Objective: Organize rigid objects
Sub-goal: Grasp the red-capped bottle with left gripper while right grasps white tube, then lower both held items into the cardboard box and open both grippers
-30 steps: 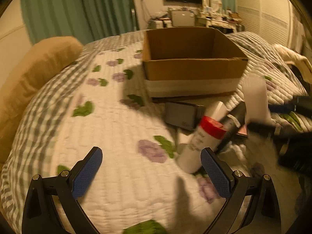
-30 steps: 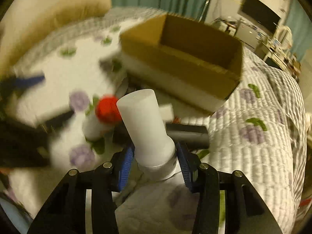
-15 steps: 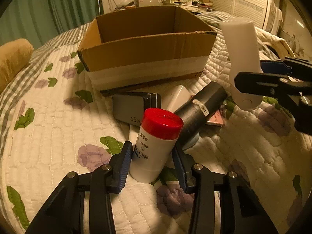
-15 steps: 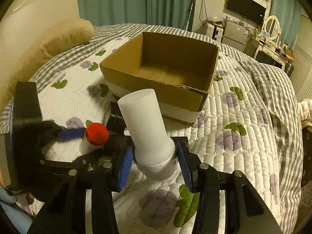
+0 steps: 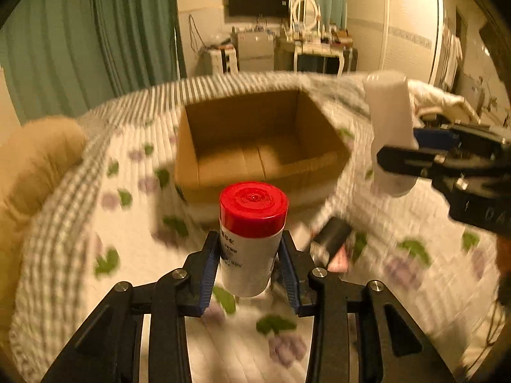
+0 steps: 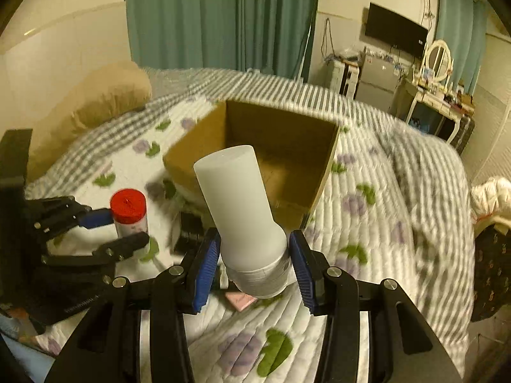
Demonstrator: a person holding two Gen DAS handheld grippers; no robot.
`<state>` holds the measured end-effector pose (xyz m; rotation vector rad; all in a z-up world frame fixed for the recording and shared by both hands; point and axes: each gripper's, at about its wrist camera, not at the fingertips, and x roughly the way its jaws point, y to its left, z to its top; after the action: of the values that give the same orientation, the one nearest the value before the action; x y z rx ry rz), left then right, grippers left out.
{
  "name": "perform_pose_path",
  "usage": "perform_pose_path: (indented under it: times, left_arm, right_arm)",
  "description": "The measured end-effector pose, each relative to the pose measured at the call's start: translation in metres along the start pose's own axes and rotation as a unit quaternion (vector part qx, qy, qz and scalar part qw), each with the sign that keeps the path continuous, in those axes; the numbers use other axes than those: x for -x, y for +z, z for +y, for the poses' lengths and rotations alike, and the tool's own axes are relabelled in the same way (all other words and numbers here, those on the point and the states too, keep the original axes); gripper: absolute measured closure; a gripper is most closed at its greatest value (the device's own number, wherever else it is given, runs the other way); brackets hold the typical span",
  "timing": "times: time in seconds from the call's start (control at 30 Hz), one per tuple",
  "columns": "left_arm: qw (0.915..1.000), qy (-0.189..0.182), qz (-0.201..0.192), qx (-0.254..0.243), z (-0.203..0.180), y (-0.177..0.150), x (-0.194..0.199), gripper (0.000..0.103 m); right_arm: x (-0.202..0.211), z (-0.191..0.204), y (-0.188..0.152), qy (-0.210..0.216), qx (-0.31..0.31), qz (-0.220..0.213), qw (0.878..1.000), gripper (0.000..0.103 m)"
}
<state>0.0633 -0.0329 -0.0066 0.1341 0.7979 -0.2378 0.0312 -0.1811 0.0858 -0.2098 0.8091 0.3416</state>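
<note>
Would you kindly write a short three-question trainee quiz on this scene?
1. True or false: the cardboard box already holds a bottle.
2. What does the left tool grip? A) red-capped bottle B) black cylinder C) pillow
3. Fill in: the right tool grips the ___ bottle.

Key: 1 false; 2 A; 3 white.

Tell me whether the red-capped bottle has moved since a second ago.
Yes. The red-capped bottle, then lying on the quilt, is now clamped upright in the left gripper and lifted, nearer the cardboard box.
</note>
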Motion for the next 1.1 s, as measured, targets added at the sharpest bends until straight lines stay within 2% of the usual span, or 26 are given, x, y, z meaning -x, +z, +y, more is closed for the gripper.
perform_pose_path:
  times: [0.13,0.23,0.37,0.47,0.57,0.6,0.67,0.87,0.97,1.03,1.07,1.1]
  left_arm:
    - [0.9991,0.01,-0.04,-0.009,0.008,0.049,0.016,0.066]
    - [0.9977,0.031,-0.059,-0.011,0.013,0.091,0.012,0.066]
    - [0.9973,0.045,-0.056,-0.014,0.021,0.132,-0.016,0.066]
    - [0.9981,0.048,-0.038,-0.007,0.028,0.147,-0.048,0.066]
    - [0.9995,0.031,0.0,0.009,0.036,0.151,-0.087,0.066]
    - [0.9993,0.021,0.024,0.021,0.039,0.148,-0.105,0.066]
    - [0.9983,0.018,0.047,0.03,0.04,0.141,-0.128,0.066]
    - [0.9965,0.016,0.079,0.025,0.037,0.12,-0.165,0.066]
    - [0.996,0.015,0.082,0.03,0.037,0.117,-0.17,0.066]
    - [0.9961,0.008,0.08,0.036,0.038,0.117,-0.167,0.06]
    - [0.9964,0.008,0.077,0.036,0.039,0.118,-0.164,0.054]
    - [0.9968,0.014,0.071,0.034,0.04,0.12,-0.16,0.039]
  right_arm:
    - [0.015,-0.007,0.045,-0.002,0.009,-0.035,0.999,0.059]
    - [0.015,-0.015,0.081,-0.003,0.008,-0.048,0.999,0.059]
    - [-0.008,-0.031,0.119,0.0,-0.012,-0.034,0.999,0.059]
    - [-0.041,-0.042,0.136,-0.008,-0.029,-0.006,1.0,0.059]
    - [-0.079,-0.054,0.138,-0.005,-0.057,0.028,0.998,0.059]
    - [-0.093,-0.059,0.137,0.0,-0.069,0.042,0.997,0.059]
    - [-0.119,-0.064,0.131,0.001,-0.083,0.064,0.994,0.059]
    - [-0.17,-0.069,0.111,0.002,-0.11,0.107,0.988,0.059]
    - [-0.178,-0.071,0.107,0.007,-0.116,0.102,0.988,0.058]
    - [-0.175,-0.073,0.108,0.008,-0.126,0.094,0.987,0.056]
    - [-0.171,-0.073,0.11,0.004,-0.126,0.089,0.988,0.048]
    - [-0.167,-0.072,0.112,0.0,-0.123,0.084,0.989,0.044]
